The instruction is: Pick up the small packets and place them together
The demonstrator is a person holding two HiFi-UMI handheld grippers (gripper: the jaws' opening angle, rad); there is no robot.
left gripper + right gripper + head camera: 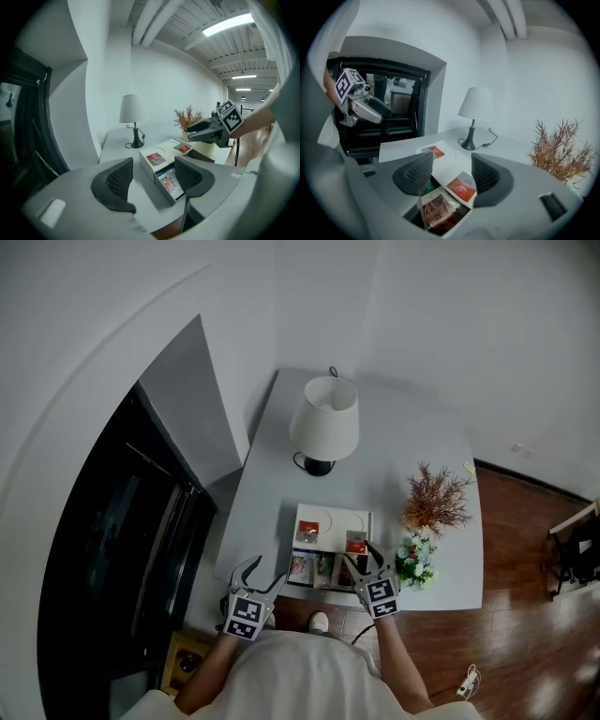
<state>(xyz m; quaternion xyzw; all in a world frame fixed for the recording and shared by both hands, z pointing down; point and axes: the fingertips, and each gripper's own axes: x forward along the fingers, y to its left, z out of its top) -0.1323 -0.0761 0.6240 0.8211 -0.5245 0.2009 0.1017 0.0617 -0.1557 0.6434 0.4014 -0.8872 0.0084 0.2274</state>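
red packets (307, 532): two lie apart on top of the white box (333, 514)
right gripper (362, 557): jaws parted, empty, over the right-hand one
left gripper (262, 573): jaws parted, empty, near the box's near-left corner

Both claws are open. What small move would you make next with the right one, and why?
Probably lower the right gripper a little onto the red packet lying just below its open jaws on the white box, then close. The other red packet lies apart, so one must be carried over.
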